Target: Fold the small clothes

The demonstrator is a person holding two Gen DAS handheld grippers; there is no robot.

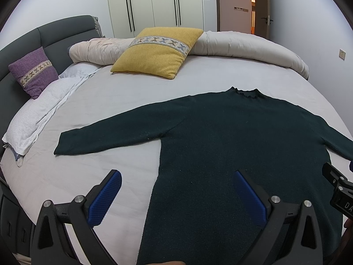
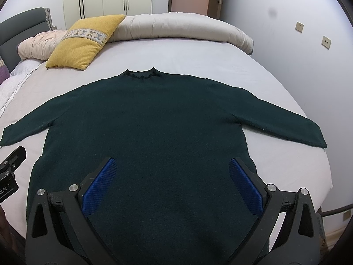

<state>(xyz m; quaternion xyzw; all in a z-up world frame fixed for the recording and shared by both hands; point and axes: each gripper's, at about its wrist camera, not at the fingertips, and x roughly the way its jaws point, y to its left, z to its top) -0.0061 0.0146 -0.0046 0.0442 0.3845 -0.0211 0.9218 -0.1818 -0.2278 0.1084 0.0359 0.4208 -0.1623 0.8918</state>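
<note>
A dark green sweater (image 1: 231, 137) (image 2: 154, 119) lies flat on the bed, collar away from me and both sleeves spread out to the sides. My left gripper (image 1: 177, 176) hovers open above its lower left edge, one blue pad over the sheet and the other over the knit. My right gripper (image 2: 171, 163) hangs open above the lower right part of the body, nothing between its pads. Each gripper's black frame shows at the edge of the other view, the right one (image 1: 339, 187) and the left one (image 2: 10, 170).
The bed sheet (image 1: 114, 101) is pale grey. A yellow pillow (image 1: 158, 50) (image 2: 85, 42), a purple pillow (image 1: 33, 72) and a rolled beige duvet (image 1: 242, 44) lie at the far side. A white towel (image 1: 37, 114) lies left. Wardrobe and door stand behind.
</note>
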